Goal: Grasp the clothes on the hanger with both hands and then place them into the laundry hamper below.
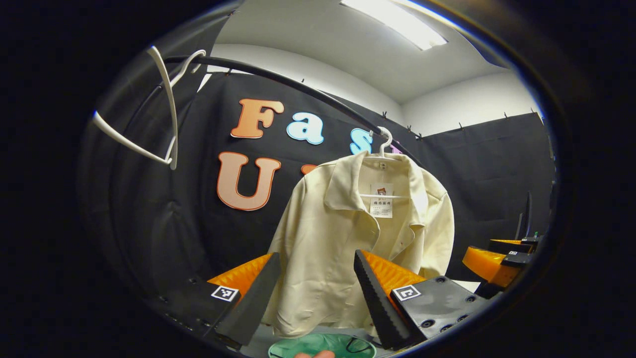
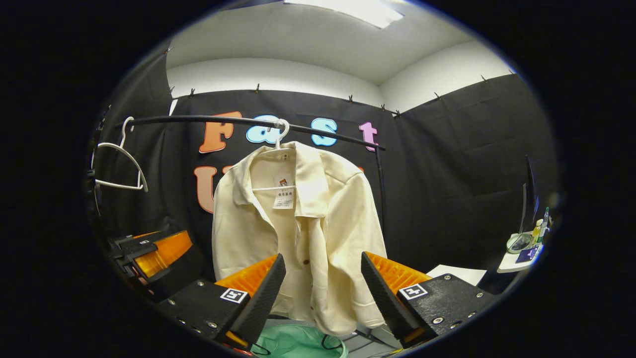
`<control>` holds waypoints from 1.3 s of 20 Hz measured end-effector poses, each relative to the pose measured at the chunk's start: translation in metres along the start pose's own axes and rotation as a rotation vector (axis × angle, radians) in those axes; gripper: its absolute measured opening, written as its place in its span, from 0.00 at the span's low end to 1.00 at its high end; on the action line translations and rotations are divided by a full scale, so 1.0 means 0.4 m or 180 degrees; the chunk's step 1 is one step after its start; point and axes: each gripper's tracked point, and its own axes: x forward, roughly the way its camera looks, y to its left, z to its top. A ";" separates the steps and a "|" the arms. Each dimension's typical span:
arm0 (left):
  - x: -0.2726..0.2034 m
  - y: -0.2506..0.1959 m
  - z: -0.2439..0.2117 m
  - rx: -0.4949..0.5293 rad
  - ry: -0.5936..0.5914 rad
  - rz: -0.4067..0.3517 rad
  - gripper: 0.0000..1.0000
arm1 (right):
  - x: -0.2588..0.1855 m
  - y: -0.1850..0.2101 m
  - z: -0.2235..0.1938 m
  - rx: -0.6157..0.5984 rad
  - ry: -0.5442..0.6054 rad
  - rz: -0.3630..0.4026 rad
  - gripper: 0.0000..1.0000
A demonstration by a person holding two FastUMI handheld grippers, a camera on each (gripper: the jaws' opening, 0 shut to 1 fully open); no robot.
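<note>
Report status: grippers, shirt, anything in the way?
Left gripper and right gripper: jaws open, short of the shirt. Shirt on its hanger on the rail. Hamper below. Nothing blocking.

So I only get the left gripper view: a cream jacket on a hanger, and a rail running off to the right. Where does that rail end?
Observer: In the right gripper view the rail stops just past the cream jacket, where it meets an upright post.
Operator: Is anything standing further right of that?
Observer: Yes, a white surface at the edge of that view, with a few bottles on it.
Operator: Can you see my gripper from outside?
Observer: Yes, the left gripper sits low at the left of that view, beside the jacket and apart from it.
</note>
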 end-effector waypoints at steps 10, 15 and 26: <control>0.002 0.002 0.007 0.0025 0.0021 -0.0019 0.96 | 0.021 0.002 -0.004 -0.0030 -0.0002 0.0012 0.95; -0.005 0.010 0.012 0.0035 0.0025 0.0026 0.96 | 0.116 0.044 -0.019 0.0000 0.0006 0.0221 0.95; -0.047 0.059 0.026 0.0117 0.0040 0.0205 0.96 | 0.474 0.048 -0.192 -0.0004 0.0305 -0.0256 0.95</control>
